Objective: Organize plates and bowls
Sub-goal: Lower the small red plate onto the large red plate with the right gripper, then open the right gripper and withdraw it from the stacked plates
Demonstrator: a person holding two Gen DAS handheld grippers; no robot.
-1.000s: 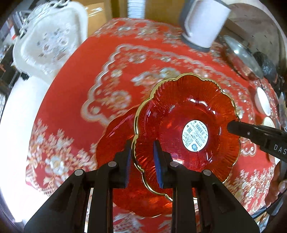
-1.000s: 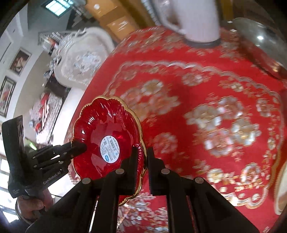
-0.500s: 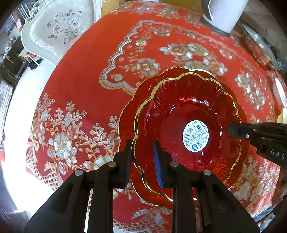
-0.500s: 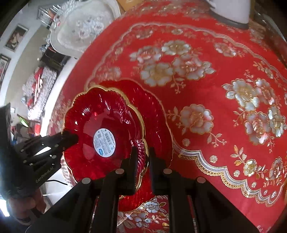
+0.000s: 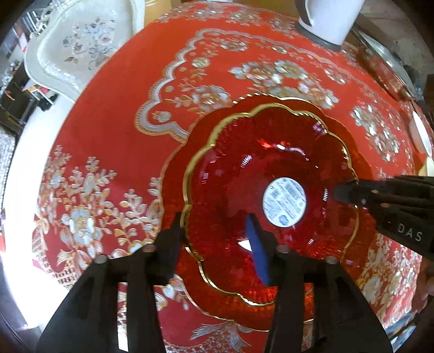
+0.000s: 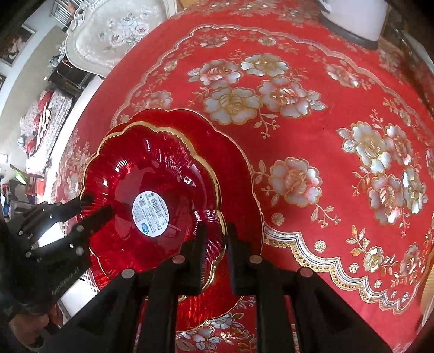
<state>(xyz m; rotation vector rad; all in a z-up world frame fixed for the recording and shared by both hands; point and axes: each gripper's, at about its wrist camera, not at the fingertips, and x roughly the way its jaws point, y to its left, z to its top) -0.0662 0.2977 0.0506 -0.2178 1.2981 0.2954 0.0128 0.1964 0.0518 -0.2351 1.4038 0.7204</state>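
A red glass bowl [image 5: 257, 168] [image 6: 152, 168] with a gold scalloped rim and a white sticker sits nested on a larger red plate [image 5: 173, 179] [image 6: 233, 163] on the red flowered tablecloth. My left gripper [image 5: 214, 220] [image 6: 97, 204] straddles the bowl's near-left rim. Its jaws are opening and the pads stand clear of the glass. My right gripper [image 6: 217, 226] [image 5: 341, 190] has the opposite rim between its fingers. Its jaws are opening a little, and a narrow gap shows beside the rim.
A white jug [image 5: 331, 19] [image 6: 352, 16] stands at the table's far side. A shiny lid [image 5: 385, 62] and a white dish [image 5: 420, 135] lie at the right. A white ornate chair [image 5: 78, 46] [image 6: 114, 35] stands beyond the table's left edge.
Both grippers came down with the bowl, which now rests on the larger plate. The left jaws have spread wide off the rim. The right jaws have widened slightly.
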